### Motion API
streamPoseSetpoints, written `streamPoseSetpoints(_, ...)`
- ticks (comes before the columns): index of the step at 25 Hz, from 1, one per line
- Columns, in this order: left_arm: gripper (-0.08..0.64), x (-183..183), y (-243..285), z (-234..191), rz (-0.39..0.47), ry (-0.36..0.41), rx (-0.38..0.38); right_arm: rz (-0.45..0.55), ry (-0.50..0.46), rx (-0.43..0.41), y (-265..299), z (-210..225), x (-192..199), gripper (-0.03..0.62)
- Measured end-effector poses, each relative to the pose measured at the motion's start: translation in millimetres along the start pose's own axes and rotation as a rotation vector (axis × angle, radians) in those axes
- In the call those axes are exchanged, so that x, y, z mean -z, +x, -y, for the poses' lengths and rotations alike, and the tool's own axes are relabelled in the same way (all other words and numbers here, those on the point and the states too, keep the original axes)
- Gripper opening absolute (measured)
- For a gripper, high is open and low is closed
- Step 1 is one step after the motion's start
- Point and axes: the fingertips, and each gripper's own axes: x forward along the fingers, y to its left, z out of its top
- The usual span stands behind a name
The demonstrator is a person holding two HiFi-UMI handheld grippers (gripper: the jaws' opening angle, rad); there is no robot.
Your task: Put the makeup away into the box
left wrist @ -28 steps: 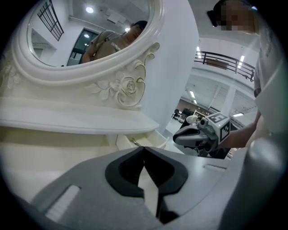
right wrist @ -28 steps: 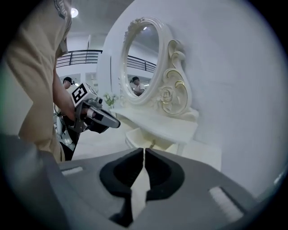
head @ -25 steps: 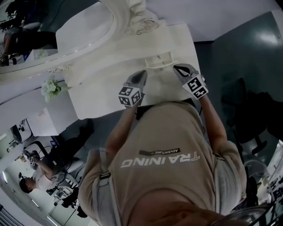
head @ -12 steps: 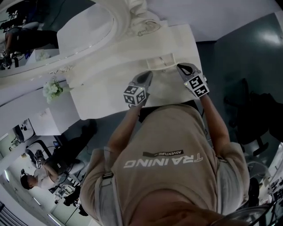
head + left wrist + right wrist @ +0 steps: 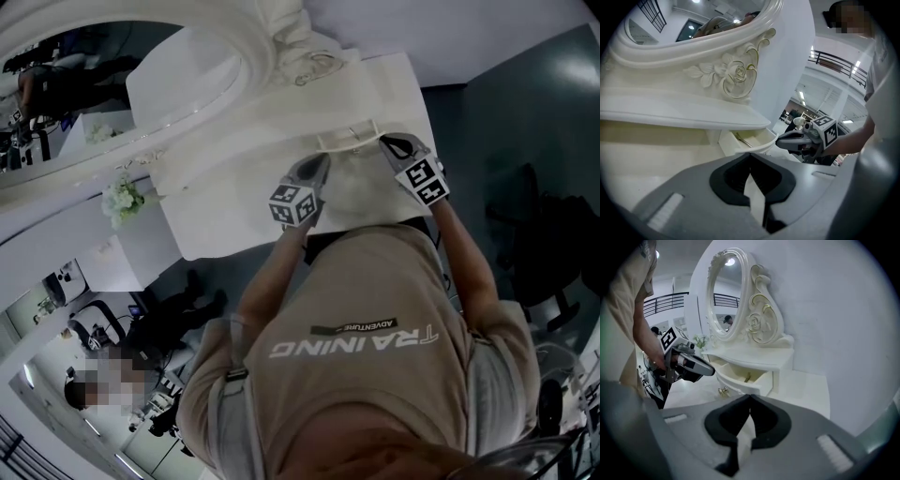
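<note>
Left gripper (image 5: 314, 167) and right gripper (image 5: 389, 142), fingers closed on nothing, hovered by the open drawer (image 5: 740, 376) on the worktop (image 5: 225, 197); with no makeup taken yet, I judged they must open first.

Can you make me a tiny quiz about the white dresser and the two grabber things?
1. True or false: the small drawer below the mirror is pulled open.
2. What does the right gripper hold? A a cup, B nothing, C a spoon.
3. Fill in: the jaws of the left gripper are ____.
Key: 1 true; 2 B; 3 shut.
</note>
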Motion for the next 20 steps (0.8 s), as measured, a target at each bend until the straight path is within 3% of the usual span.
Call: streamPoseSetpoints(20, 0.006, -34.5, 25.2, -38.8, 0.072, -0.030, -0.049, 0.062, 0.045, -0.027, 39.0, 25.9, -22.3, 0.005)
